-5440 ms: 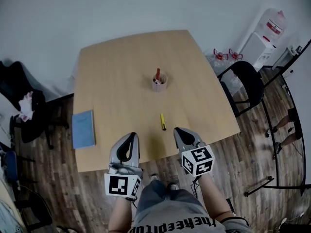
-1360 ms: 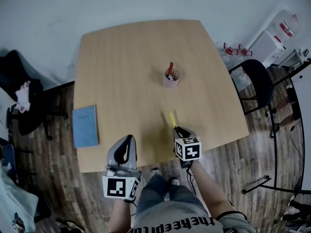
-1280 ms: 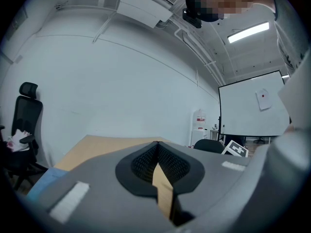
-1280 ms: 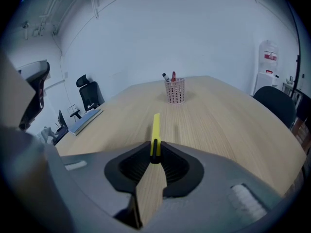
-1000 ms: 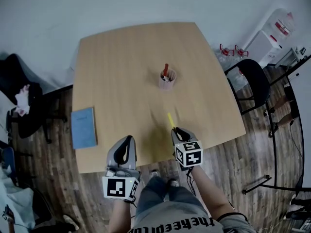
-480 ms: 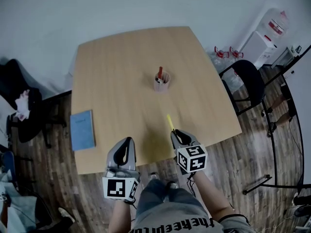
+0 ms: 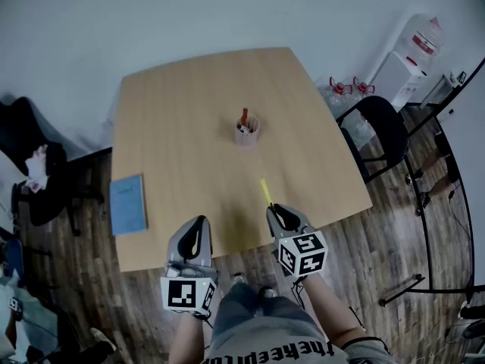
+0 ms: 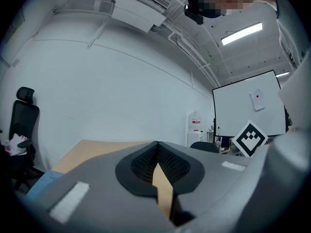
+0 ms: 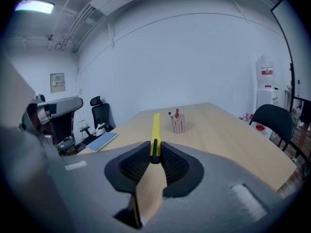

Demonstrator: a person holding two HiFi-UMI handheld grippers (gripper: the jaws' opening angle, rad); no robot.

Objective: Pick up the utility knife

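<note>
The yellow utility knife (image 9: 155, 128) is clamped by one end between the jaws of the right hand-held gripper (image 9: 154, 152), whose pads are pressed against both of its sides. The rest of the knife is seen sticking straight out ahead of the jaw tips, over the wooden surface (image 7: 182, 120). Whether its far end touches the wood cannot be told.

Further ahead of that hand-held gripper, well apart from the knife's tip, a pinkish mesh pen cup (image 7: 246, 132) is stood upright with a red pen and other pens in it. Off to the left of the right hand-held gripper, and ahead-left of the left one, a blue notebook (image 7: 127, 205) is laid flat near the surface's edge.

The left hand-held gripper (image 8: 156, 145) is held beside the right one at the near edge of the surface; its jaws are brought together at the tips, with nothing caught between them. A black chair (image 7: 381, 124) is seen to the right, off the surface.
</note>
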